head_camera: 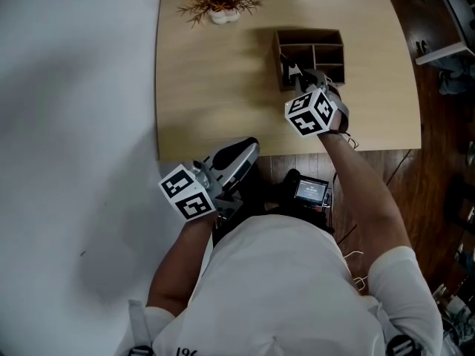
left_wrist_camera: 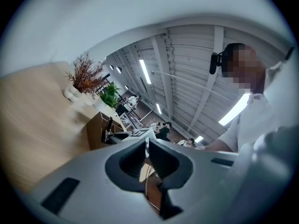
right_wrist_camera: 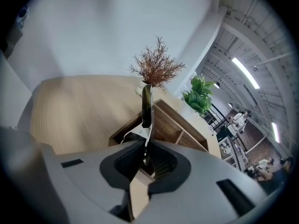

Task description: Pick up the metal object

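pale wood table (head_camera: 223,95), white wall (head_camera: 74,87), dark wood floor (head_camera: 438,162), ceiling strip lights (left_wrist_camera: 145,71)

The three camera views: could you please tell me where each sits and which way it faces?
Head view: on the person's head, looking steeply down at the table and wooden organizer; both forearms, left gripper and right gripper show.
Left gripper view: on the left gripper, tilted up towards the ceiling along shut, empty jaws; the person's shirt shows.
Right gripper view: on the right gripper, facing the dried plant, jaws shut on the metal object; no body shows.
Shared: all three show organizer and plant.
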